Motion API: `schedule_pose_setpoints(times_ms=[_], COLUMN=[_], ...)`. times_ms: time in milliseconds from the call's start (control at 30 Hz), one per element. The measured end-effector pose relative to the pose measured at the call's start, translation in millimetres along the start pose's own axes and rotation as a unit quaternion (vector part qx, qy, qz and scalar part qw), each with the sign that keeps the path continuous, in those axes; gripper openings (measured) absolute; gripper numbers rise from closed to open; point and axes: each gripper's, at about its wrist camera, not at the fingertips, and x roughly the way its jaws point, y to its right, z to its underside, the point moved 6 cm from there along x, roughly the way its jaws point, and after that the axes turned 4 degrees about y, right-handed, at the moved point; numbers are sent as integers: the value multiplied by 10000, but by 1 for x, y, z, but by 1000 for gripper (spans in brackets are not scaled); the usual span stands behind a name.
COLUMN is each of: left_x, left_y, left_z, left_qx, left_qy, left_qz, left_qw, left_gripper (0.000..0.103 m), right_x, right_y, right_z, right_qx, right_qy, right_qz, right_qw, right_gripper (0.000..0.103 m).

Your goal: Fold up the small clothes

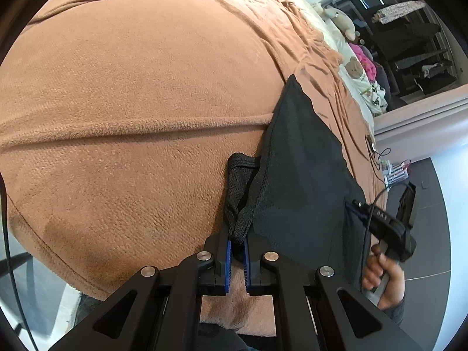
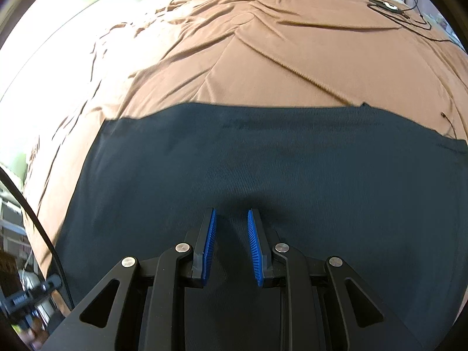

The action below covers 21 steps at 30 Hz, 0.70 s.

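Garment (image 1: 295, 158) is the landmark: dark fabric spread on the brown blanket (image 1: 131, 93) of the bed. At its left edge the left gripper (image 1: 237, 247) has its jaws pinched tight on a bunched mesh hem (likely a waistband). To the right, over the garment's flat middle, the right gripper (image 2: 231, 219) hovers with jaws narrowly apart and holding nothing. Good practice, I judge: keep the left pinch firm, set the right jaws on an edge, then fold evenly.

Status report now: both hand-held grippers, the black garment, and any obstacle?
Left hand-held gripper shut on black garment edge. Right hand-held gripper open above it, holding nothing. Black cable far off on brown blanket.
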Motion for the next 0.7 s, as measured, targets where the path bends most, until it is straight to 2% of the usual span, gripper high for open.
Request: schedule_pose_setpoints(times_ms=[500,633,700], left_x=[6,6,5], left_y=[1,2,1], left_z=[-2,-1,-1], left_qx=[-40,-1,-6], left_qy=[-101,-100,-90], left_qz=[37,41,73], left_qw=[9999,9999,9999], left_gripper=[6,6,6], right_x=[44,45,31], right_y=[19,20,14], right_z=[-50,-67,-63], right_qx=[251,28,15], right_qy=[116,157,182], right_qz=[246,396,364], right_qw=[9993,9991,9992], right_gripper=[16,16,16])
